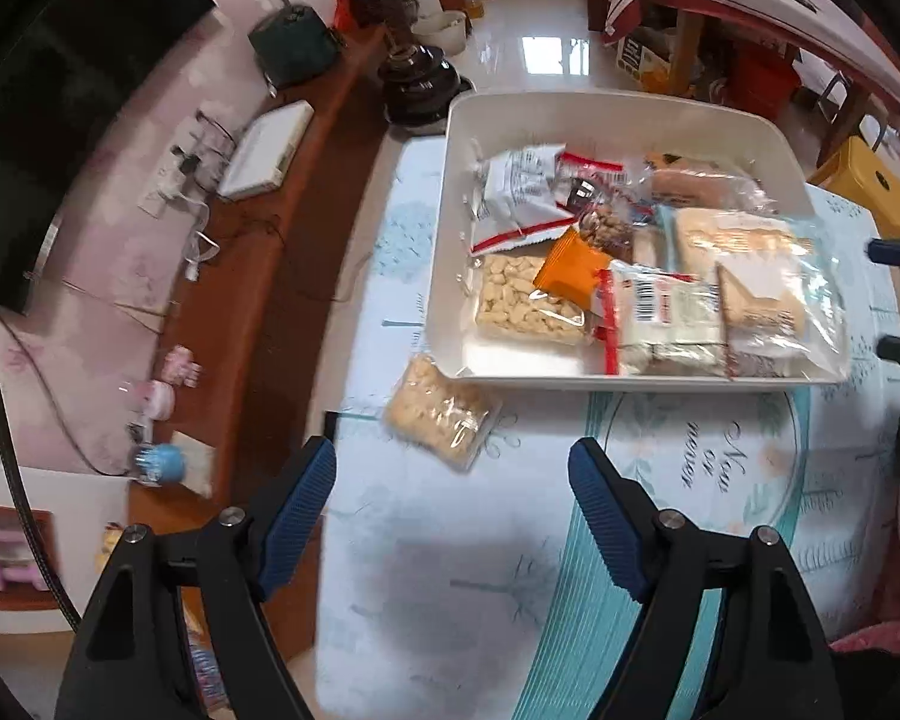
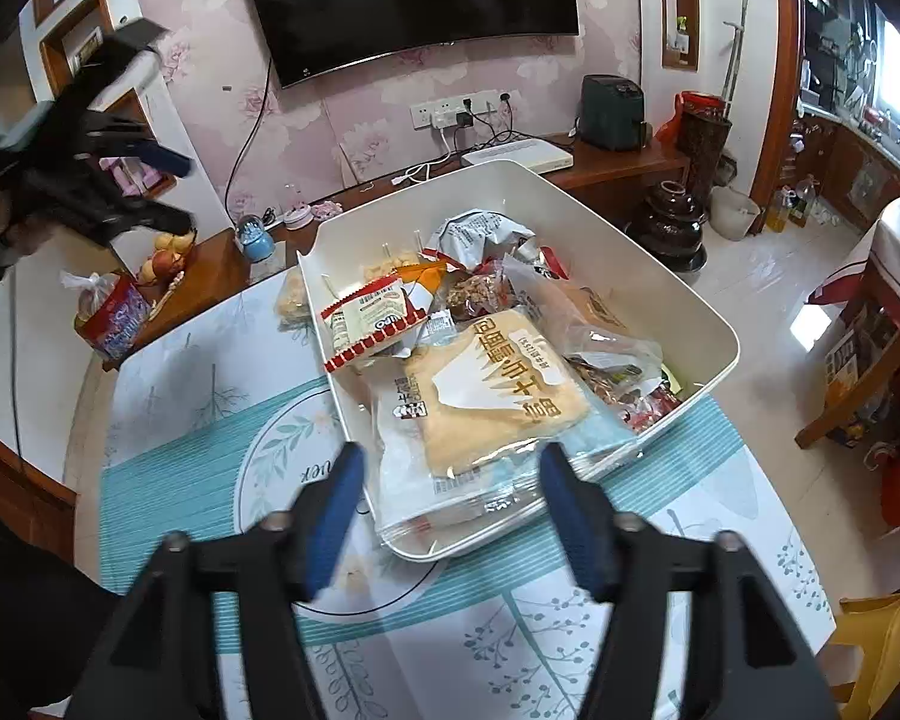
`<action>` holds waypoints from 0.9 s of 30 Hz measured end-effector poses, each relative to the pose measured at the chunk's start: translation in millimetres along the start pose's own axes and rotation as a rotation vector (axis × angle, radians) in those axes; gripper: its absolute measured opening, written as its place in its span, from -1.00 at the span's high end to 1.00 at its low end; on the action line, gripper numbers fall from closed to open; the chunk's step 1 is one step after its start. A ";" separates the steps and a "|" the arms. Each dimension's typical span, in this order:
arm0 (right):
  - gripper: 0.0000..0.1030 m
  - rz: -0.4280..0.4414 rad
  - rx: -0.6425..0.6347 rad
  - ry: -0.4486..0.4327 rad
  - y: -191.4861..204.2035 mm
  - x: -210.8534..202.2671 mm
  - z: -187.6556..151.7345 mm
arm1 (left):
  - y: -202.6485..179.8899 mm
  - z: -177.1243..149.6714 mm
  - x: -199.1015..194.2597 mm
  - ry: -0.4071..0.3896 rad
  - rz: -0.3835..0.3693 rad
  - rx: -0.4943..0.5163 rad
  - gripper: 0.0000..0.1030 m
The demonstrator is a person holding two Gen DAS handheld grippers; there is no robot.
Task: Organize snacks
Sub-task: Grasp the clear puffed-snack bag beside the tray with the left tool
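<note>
Left wrist view: the left claw (image 1: 453,480) stood open and empty over the tabletop (image 1: 450,570). At frame centre a loose snack bag (image 1: 441,411) lay touching the white bin (image 1: 618,105). A closing pinch might crush its brittle contents, or push it left off the tabletop edge.

Right wrist view: the right claw (image 2: 447,480) was open, empty, straddling the large cracker packet (image 2: 498,390) overhanging the bin rim; a nudge could tip it out. Only this view showed the overhang; the loose bag was mostly hidden.

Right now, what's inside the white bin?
The bin holds a heap of snack packets: a peanut pack, an orange sachet, a big cracker bag. Lower packets and most of the floor are covered.
</note>
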State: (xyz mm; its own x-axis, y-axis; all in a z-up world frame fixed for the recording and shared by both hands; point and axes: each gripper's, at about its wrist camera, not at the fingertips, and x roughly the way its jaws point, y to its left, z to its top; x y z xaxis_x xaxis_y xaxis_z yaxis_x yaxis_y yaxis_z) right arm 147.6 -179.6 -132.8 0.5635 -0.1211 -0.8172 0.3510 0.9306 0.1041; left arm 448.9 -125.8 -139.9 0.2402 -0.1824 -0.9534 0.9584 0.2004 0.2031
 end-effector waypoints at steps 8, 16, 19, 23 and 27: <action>-0.41 0.005 0.034 -0.029 -2.2 7.8 2.7 | -0.6 5.1 83.4 0.120 -0.081 0.048 -0.90; -0.42 -0.121 0.038 0.015 -0.2 30.5 14.3 | -2.8 7.4 127.7 0.104 -0.050 0.058 -0.90; -0.42 -0.161 0.057 0.020 -2.1 38.4 15.3 | -1.0 7.9 139.3 0.100 -0.036 0.051 -0.90; -0.42 -0.231 0.054 0.033 -3.3 45.1 15.4 | 4.2 8.4 154.8 0.106 -0.028 0.028 -0.90; -0.42 -0.264 0.061 0.041 -7.5 46.5 16.5 | 10.3 10.1 168.1 0.118 -0.023 -0.001 -0.90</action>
State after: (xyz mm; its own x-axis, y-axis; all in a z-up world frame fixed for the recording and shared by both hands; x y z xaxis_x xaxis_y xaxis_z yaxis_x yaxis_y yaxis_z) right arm 183.5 -198.0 -162.2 0.4158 -0.3417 -0.8428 0.5271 0.8458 -0.0828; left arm 500.7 -164.1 -295.8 0.1983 -0.0721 -0.9775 0.9633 0.1984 0.1808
